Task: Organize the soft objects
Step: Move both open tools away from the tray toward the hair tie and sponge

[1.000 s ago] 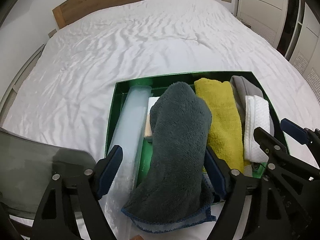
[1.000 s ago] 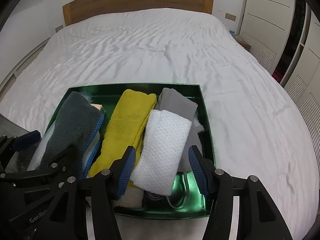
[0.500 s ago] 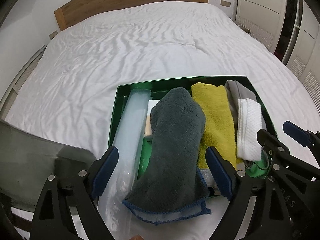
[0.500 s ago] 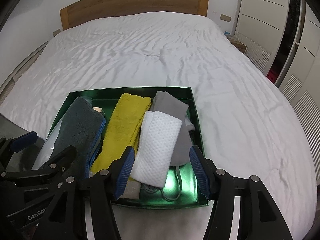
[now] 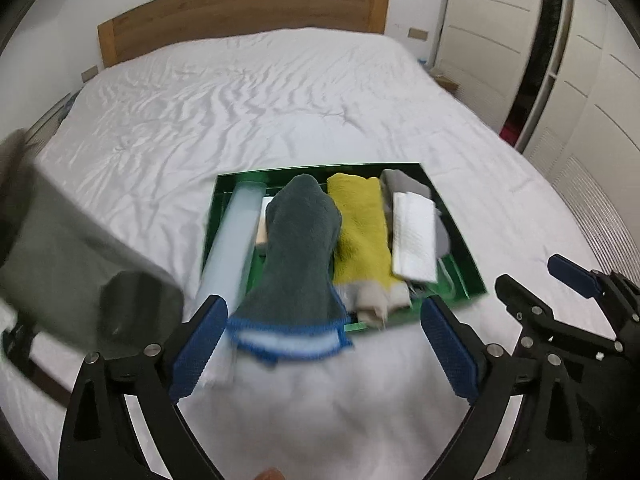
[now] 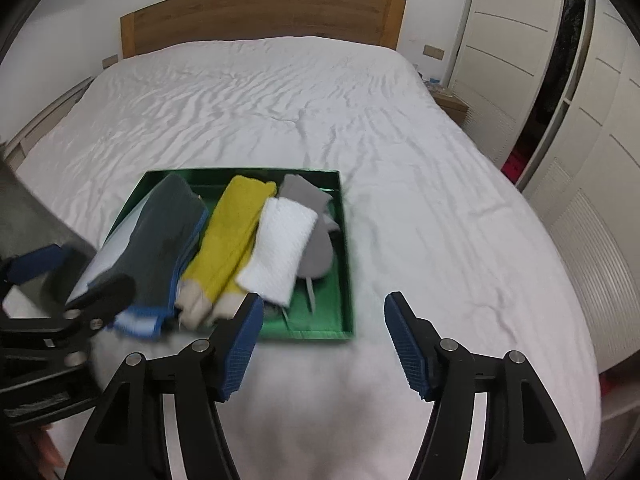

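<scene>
A green tray (image 5: 320,169) lies on the bed and holds folded cloths side by side. They are a dark grey towel (image 5: 300,248) with a blue edge, a yellow towel (image 5: 360,232), a white waffle cloth (image 5: 414,236) and a grey cloth (image 5: 404,182). A pale blue roll (image 5: 232,240) lies along the tray's left side. My left gripper (image 5: 323,320) hangs back from the tray with its jaws opening. The dark towel's near end shows between them, untouched. My right gripper (image 6: 323,308) is also opening, over bare sheet near the tray (image 6: 346,260), and holds nothing.
The white bedsheet (image 6: 440,220) spreads all round the tray up to a wooden headboard (image 6: 260,12). White wardrobe doors (image 6: 520,60) and a small bedside table (image 6: 452,104) stand at the right. A dark grey panel (image 5: 60,248) fills the left of the left wrist view.
Both grippers have drawn back and up from the tray, which now looks smaller and farther. Both pairs of jaws stand wider. The cloths stay in the tray.
</scene>
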{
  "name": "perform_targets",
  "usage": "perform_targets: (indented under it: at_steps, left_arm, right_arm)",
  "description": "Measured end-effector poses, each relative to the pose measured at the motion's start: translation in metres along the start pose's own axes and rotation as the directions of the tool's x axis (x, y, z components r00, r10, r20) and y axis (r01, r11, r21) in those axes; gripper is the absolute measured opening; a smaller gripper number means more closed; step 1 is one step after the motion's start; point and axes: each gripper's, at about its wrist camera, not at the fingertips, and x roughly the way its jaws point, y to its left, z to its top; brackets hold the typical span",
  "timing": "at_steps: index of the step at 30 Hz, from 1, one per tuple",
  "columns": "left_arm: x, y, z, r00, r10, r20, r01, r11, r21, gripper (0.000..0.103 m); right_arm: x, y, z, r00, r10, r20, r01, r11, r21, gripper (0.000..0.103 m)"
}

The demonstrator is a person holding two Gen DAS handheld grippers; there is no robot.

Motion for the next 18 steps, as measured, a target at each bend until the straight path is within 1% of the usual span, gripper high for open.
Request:
perform_targets:
  at_steps: [4,6,10,11,13,15,16,17,18]
  left_arm:
    - [-0.031,0.025,-0.017,1.000,-0.006,0.000,0.006,0.999,-0.032,0.095]
    - [-0.049,0.049,-0.029,1.000,-0.017,-0.016,0.015,0.997,-0.076,0.095]
    - [-0.090,0.100,-0.060,1.000,-0.012,-0.014,0.010,0.994,-0.111,0.095]
    - [-0.102,0.118,-0.071,1.000,-0.007,-0.018,0.005,0.994,-0.108,0.095]
    - [-0.119,0.144,-0.087,1.000,0.018,-0.025,-0.020,0.996,-0.086,0.095]
    - [-0.139,0.181,-0.108,0.998,0.059,-0.033,-0.061,0.995,-0.073,0.095]
    - [-0.149,0.197,-0.117,0.996,0.080,-0.033,-0.082,0.994,-0.070,0.095]
    - [-0.162,0.221,-0.130,0.994,0.108,-0.034,-0.110,0.992,-0.063,0.095]
    - [-0.171,0.236,-0.139,0.991,0.125,-0.038,-0.127,0.990,-0.060,0.095]
  right_arm:
    - [-0.042,0.009,-0.023,1.000,-0.017,-0.018,0.017,1.000,-0.009,0.063]
    - [-0.060,0.018,-0.033,0.999,-0.026,-0.028,0.026,1.000,-0.017,0.063]
    - [-0.106,0.055,-0.058,0.998,-0.005,-0.056,0.004,1.000,-0.017,0.063]
    - [-0.119,0.071,-0.064,0.998,0.005,-0.060,-0.006,1.000,-0.019,0.063]
    - [-0.142,0.098,-0.073,0.997,0.040,-0.069,-0.040,0.999,-0.003,0.063]
    - [-0.162,0.129,-0.079,0.995,0.067,-0.074,-0.067,0.998,-0.008,0.063]
    - [-0.176,0.152,-0.082,0.994,0.084,-0.070,-0.085,0.996,-0.014,0.063]
    - [-0.185,0.163,-0.084,0.993,0.098,-0.069,-0.099,0.995,-0.011,0.063]
    - [-0.195,0.177,-0.087,0.991,0.118,-0.068,-0.118,0.993,-0.006,0.063]
